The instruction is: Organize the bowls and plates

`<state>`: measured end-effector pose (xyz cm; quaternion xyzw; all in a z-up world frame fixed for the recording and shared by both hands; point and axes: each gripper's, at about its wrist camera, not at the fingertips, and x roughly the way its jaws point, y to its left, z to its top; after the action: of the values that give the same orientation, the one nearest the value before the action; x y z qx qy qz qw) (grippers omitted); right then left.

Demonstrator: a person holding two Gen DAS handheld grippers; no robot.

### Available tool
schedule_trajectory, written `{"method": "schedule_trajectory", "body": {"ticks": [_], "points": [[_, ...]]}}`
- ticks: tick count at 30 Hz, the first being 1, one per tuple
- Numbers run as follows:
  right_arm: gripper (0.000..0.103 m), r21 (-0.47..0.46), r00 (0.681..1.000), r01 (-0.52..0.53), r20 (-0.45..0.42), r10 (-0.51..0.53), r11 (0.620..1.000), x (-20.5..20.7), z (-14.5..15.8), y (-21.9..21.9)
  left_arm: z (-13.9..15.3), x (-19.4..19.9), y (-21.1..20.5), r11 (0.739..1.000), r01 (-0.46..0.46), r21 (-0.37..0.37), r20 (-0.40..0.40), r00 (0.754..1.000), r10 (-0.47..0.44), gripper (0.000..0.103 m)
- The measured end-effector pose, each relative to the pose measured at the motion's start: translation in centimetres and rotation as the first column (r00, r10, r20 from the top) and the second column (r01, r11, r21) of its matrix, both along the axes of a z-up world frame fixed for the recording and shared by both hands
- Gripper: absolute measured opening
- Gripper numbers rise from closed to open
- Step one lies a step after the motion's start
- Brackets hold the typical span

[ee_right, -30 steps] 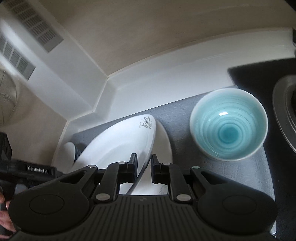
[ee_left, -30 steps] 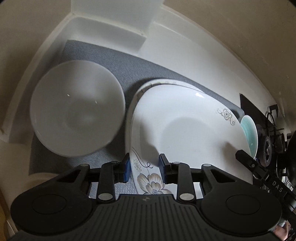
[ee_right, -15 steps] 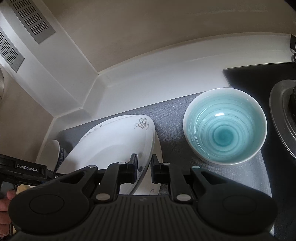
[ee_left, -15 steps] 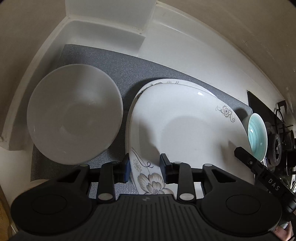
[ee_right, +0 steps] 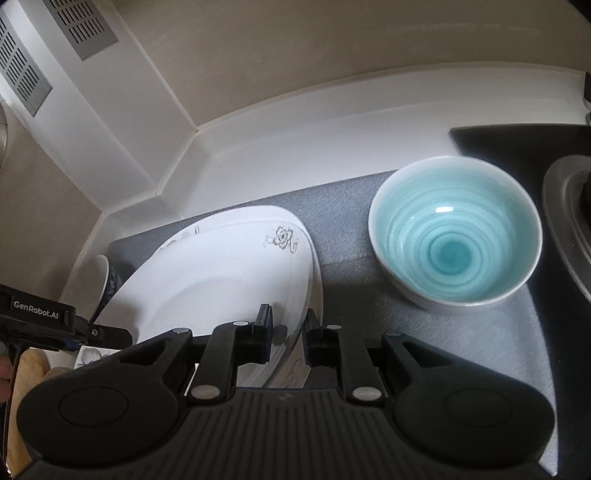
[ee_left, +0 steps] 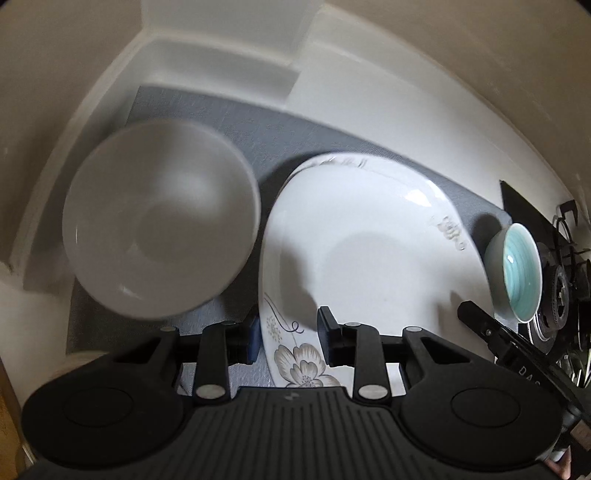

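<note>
A white square plate with a flower print lies stacked on a second flowered plate on the grey mat. My left gripper straddles the near left edge of the plates, jaws close around the rim. My right gripper straddles the plates' right edge the same way. A large white bowl stands left of the plates. A bowl with a turquoise inside stands right of them; it also shows in the left wrist view.
White counter and backsplash run behind the mat. A black stove top with a burner lies at the right, seen also in the left wrist view. A vent grille is on the wall.
Both cameras have shifted slightly; the plates sit lower and flatter on the stack than a second ago. Both grippers remain at the plate edges.
</note>
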<state>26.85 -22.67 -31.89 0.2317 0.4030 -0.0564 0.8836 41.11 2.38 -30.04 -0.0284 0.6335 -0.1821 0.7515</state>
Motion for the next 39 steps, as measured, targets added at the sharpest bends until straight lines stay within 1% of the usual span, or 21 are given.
{"method": "schedule_trajectory", "body": {"ticks": [2, 4, 6, 12, 14, 16, 17, 20, 22, 24, 25, 27, 28, 30, 32, 34, 37, 39], "points": [[0.016, -0.001, 1.0, -0.005, 0.013, 0.005, 1.0, -0.2, -0.2, -0.1, -0.8, -0.1, 0.2, 1.0, -0.004, 0.003, -0.012, 1.0, 0.004, 0.03], [0.016, 0.011, 1.0, -0.004, 0.029, 0.004, 1.0, -0.3, -0.3, -0.5, -0.9, -0.4, 0.2, 1.0, -0.004, -0.012, -0.007, 1.0, 0.004, 0.03], [0.015, 0.009, 0.999, -0.014, 0.04, 0.014, 1.0, -0.4, -0.3, -0.8, -0.9, -0.4, 0.2, 1.0, -0.004, -0.013, -0.005, 1.0, 0.003, 0.03], [0.014, 0.005, 0.998, -0.01, 0.061, 0.01, 1.0, -0.3, -0.2, -1.1, -1.5, -0.3, 0.2, 1.0, -0.007, -0.028, -0.017, 1.0, 0.006, 0.031], [0.014, 0.022, 0.998, 0.009, 0.057, -0.01, 1.0, -0.3, -0.1, -1.2, -1.7, -0.3, 0.4, 0.999, -0.005, -0.034, -0.013, 1.0, 0.004, 0.032], [0.014, 0.1, 0.998, 0.032, 0.056, -0.038, 0.994, -0.5, -0.6, -2.2, -1.8, -0.4, 0.7, 0.999, -0.004, -0.038, -0.008, 1.0, 0.004, 0.032], [0.011, 0.142, 0.997, 0.045, 0.056, -0.053, 0.989, -0.6, -0.9, -2.8, -1.8, -0.4, 0.8, 0.999, -0.003, -0.039, -0.006, 1.0, 0.003, 0.032], [0.009, 0.268, 0.995, 0.081, 0.041, -0.095, 0.96, -0.9, -1.8, -4.3, -1.6, -0.7, 1.2, 0.999, 0.0, -0.042, -0.004, 1.0, 0.0, 0.031], [0.009, 0.33, 0.993, 0.1, 0.029, -0.116, 0.939, -1.2, -2.1, -5.0, -1.6, -0.8, 1.7, 0.998, -0.006, -0.055, -0.019, 1.0, 0.005, 0.031], [0.01, 0.362, 0.993, 0.102, 0.018, -0.116, 0.927, -1.5, -2.1, -5.3, -1.5, -1.0, 2.4, 0.998, -0.015, -0.068, -0.028, 1.0, 0.013, 0.031], [0.01, 0.351, 0.995, 0.089, 0.016, -0.101, 0.932, -1.6, -1.9, -5.2, -1.3, -1.1, 2.7, 0.998, -0.018, -0.068, -0.028, 0.999, 0.016, 0.031], [0.01, 0.292, 0.999, 0.045, 0.01, -0.05, 0.955, -1.6, -1.2, -4.6, -0.9, -1.4, 3.3, 0.998, -0.019, -0.065, -0.018, 1.0, 0.017, 0.029], [0.014, 0.256, 0.999, 0.033, -0.003, -0.033, 0.966, -1.6, -0.9, -4.3, -0.6, -1.6, 3.5, 0.998, -0.012, -0.068, -0.009, 1.0, 0.012, 0.029], [0.016, 0.196, 1.0, 0.02, -0.021, -0.016, 0.98, -1.6, -0.5, -3.8, -0.4, -1.9, 3.6, 0.998, -0.001, -0.064, -0.003, 1.0, 0.001, 0.029], [0.016, 0.181, 1.0, 0.004, -0.014, -0.002, 0.984, -1.5, -0.4, -3.6, -0.4, -2.3, 3.7, 0.998, 0.008, -0.064, -0.004, 1.0, -0.009, 0.029], [0.016, 0.151, 1.0, 0.005, -0.021, -0.002, 0.989, -1.4, -0.4, -3.4, -0.4, -2.6, 3.5, 0.998, 0.019, -0.067, -0.013, 1.0, -0.02, 0.026], [0.015, 0.147, 1.0, 0.009, -0.024, -0.006, 0.989, -1.5, -0.3, -3.2, 0.0, -3.2, 3.3, 0.997, 0.033, -0.069, -0.01, 0.999, -0.034, 0.023], [0.015, 0.152, 0.999, 0.012, -0.033, -0.007, 0.988, -2.0, -0.2, -3.2, 0.3, -3.5, 3.3, 0.997, 0.047, -0.059, 0.009, 0.999, -0.047, 0.023]]}}
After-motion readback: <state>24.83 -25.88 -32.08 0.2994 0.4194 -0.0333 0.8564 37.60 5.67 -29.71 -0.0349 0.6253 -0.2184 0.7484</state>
